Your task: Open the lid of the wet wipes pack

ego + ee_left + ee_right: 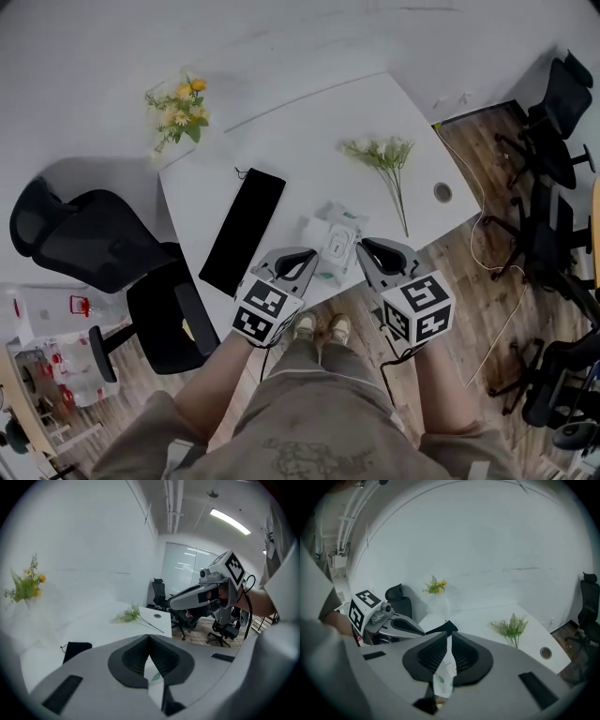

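Lying near the bottom edge of the white counter (309, 131), just below the centre of the head view, the white soft-film wet wipes pack with green print (336, 246) sits between the two sets of jaws. Its lid looks flat, though it is too small there to be sure.

The left gripper (302, 261) reaches in from the lower left beside the pack. In its own view the left gripper (149, 641) has its jaws closed, tips meeting. Only a sliver of the pack (155, 674) shows, through the gap lower down. The right gripper (176, 603) crosses the right of that frame.

The right gripper (373, 249) sits at the pack's right side. Seen along its own jaws, the right gripper (449, 644) is drawn almost together, leaving a thin slit. The pack (443, 679) shows through the slit and below it. Whether the film touches the jaws I cannot make out. The left gripper (415, 629) is at centre left.

A flat black rectangular case (244, 230) lies left of the pack; the jaws cut it off in both gripper views. A sprig of white-and-green flowers (384, 155) lies at upper right of the counter. A yellow bouquet (183, 112) stands at upper left, and its holder is washed out against the wall.
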{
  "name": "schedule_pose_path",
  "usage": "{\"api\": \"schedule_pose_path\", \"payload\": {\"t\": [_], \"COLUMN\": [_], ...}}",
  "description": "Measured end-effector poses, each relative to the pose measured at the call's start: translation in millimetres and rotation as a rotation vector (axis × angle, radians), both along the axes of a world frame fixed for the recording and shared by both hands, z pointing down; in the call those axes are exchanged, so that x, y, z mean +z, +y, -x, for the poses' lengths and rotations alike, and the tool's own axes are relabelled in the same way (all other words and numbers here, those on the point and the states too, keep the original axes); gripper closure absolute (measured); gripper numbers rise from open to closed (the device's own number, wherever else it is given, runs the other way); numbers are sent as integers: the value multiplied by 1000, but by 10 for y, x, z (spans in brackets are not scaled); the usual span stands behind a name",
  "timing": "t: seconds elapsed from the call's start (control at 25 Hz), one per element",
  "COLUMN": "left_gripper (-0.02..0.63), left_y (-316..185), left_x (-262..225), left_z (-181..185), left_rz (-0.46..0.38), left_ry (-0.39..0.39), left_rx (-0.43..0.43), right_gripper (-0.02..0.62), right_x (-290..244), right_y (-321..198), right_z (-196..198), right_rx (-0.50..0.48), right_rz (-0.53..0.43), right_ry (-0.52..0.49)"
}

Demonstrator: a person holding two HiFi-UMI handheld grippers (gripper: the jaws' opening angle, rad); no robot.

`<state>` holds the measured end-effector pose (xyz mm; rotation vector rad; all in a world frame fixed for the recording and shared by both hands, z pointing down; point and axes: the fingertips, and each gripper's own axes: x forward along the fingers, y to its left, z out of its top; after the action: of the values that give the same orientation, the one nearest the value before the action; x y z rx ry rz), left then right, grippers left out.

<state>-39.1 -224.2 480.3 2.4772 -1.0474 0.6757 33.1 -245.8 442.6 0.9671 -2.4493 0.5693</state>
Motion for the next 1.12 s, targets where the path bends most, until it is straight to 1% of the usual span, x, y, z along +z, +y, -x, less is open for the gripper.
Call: {"api": "schedule_pose_path", "payload": {"t": [0.2,0.4,0.56,0.76,0.84,1.12], "left_gripper": [589,589,589,589,589,589], "left_y": [8,123,232,364,423,541], "left_x": [-545,-1012,-1276,-1485,-1534,-1585], "left_z": [-129,-249,-377,-390,-394,-354], "left_rz": [-74,-178,-199,-257,-266,-274], "left_ry": [52,22,53,21,24,26], "left_rx": [19,39,69,80,79,66], "right_gripper": [543,543,543,548,551,551], "right_x": [-471,-856,-1084,-1322,-1387,-1363], "right_y": [132,350,515,713,770,879], "right_z": [-141,-302,-421,-527,-573,-595], "right_rx": [12,14,20,31,42,38], "right_rz": [-91,-150,-190,-254,-266,-256], "right_ry": [-39,-68,-112,-151,-167,-168]}}
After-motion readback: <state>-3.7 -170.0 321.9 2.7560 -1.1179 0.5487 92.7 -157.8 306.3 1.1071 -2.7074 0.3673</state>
